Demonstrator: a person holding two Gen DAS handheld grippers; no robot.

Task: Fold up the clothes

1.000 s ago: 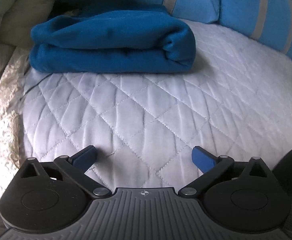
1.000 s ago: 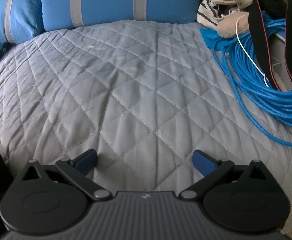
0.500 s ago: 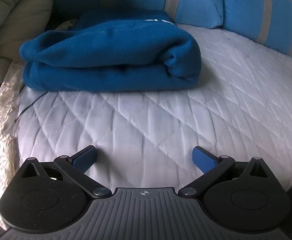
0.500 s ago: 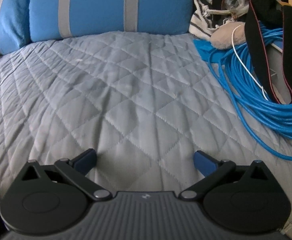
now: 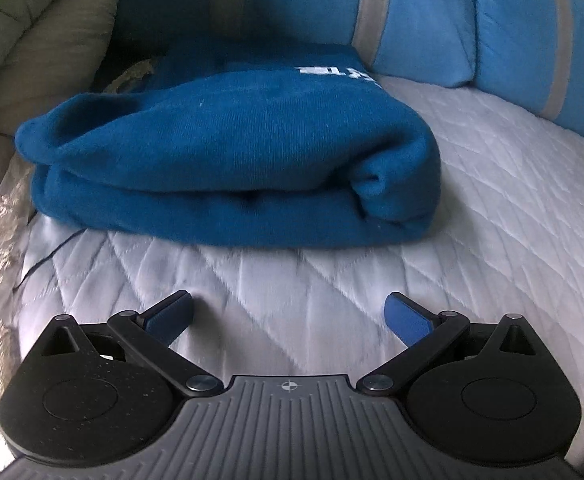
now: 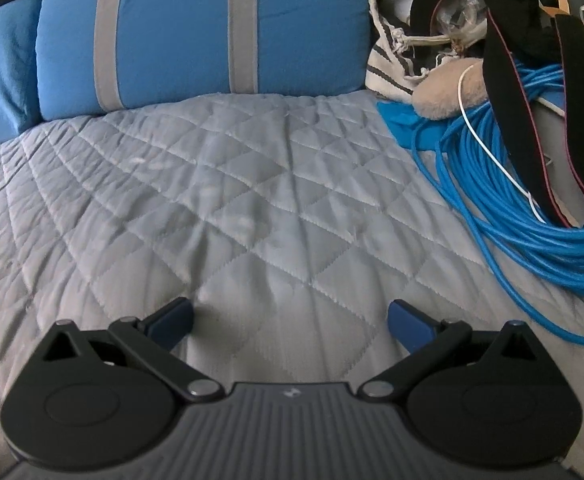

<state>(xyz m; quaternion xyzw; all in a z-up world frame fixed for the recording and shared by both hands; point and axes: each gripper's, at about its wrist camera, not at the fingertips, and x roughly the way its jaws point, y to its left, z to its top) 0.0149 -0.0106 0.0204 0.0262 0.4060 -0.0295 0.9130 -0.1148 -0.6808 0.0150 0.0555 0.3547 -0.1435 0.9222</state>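
Observation:
A folded dark blue garment (image 5: 227,160) with white lettering lies on the quilted bedspread (image 5: 492,208), filling the middle of the left wrist view. My left gripper (image 5: 287,312) stands open just in front of its near fold, with nothing between the fingers. In the right wrist view only bare grey quilt (image 6: 219,208) lies ahead of my right gripper (image 6: 289,318), which is open and empty too. The garment does not show in the right wrist view.
Blue pillows with grey stripes (image 6: 195,32) line the back of the bed. A coil of blue cable (image 6: 532,208), a black strap (image 6: 508,92) and a striped bag (image 6: 392,60) are piled at the right. A pale padded blanket (image 5: 23,60) lies left of the garment.
The left gripper has moved forward toward the folded garment, which now looks much larger. The right gripper has also advanced over the quilt toward the pillows. Both stayed open.

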